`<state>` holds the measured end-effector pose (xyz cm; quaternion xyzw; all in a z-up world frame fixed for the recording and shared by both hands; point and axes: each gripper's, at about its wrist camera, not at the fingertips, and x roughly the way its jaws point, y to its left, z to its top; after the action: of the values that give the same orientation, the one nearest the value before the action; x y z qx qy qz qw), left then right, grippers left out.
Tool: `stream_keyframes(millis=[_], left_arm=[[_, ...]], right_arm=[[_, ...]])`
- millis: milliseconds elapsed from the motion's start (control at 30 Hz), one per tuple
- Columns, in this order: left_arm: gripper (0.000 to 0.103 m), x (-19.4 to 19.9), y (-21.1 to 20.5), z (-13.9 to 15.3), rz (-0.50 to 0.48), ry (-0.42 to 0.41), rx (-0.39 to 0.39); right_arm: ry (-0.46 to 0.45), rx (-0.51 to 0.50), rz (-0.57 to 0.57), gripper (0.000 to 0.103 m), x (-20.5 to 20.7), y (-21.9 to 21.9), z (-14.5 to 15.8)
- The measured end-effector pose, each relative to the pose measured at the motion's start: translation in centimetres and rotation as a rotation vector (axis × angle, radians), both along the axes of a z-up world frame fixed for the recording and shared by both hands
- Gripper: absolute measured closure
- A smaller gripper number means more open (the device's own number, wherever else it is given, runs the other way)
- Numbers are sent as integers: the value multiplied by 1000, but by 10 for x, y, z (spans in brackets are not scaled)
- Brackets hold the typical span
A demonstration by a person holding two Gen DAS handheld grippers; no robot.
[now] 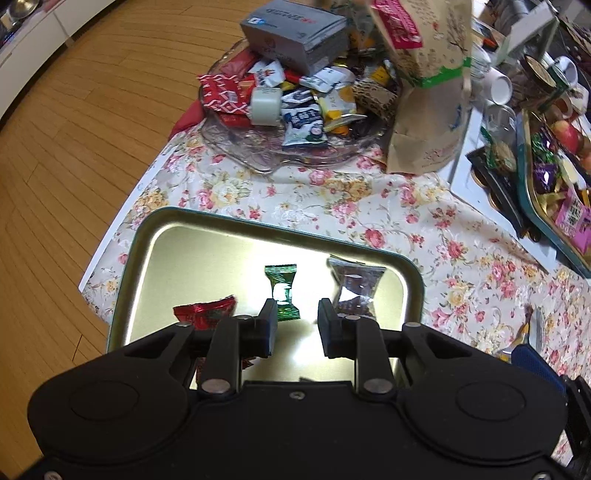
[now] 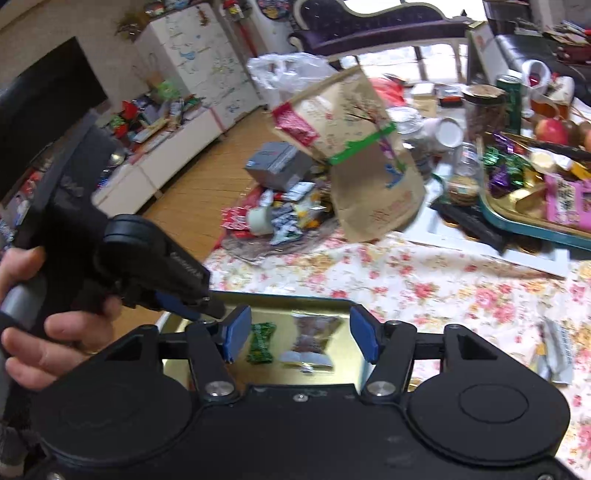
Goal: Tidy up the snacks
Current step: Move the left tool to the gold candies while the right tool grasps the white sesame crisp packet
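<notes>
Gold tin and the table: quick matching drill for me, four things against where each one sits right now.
Things:
1. green candy
2. red candy
3. grey box
4. brown paper bag

Places:
A. on top of the snack pile in the glass dish
B. near the middle of the gold tin
C. standing beside the glass dish, on the floral cloth
D. at the tin's left side, partly behind the left gripper

Pairs: 1-B, 2-D, 3-A, 4-C
</notes>
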<state>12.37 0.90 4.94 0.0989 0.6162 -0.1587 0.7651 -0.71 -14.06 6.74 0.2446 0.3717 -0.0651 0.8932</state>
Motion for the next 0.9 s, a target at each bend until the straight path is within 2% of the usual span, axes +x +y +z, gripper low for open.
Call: stream_keyframes(millis=[167, 400, 500, 767, 900], left_arm=[[69, -16, -25, 1, -77, -16, 8], [69, -46, -64, -1, -176, -22, 20], [69, -63, -81, -4, -220, -19, 22], [69, -107, -121, -12, -349, 1, 38], [69, -123, -135, -13, -395, -3, 41]], right_arm=[[45, 10, -65, 37, -9, -22, -6], [97, -47, -188, 37, -31, -61, -12], [129, -39, -240, 37, -44, -83, -17], [240, -50, -465, 37, -87, -141, -41], [259, -46, -520, 32, -99, -154, -51]])
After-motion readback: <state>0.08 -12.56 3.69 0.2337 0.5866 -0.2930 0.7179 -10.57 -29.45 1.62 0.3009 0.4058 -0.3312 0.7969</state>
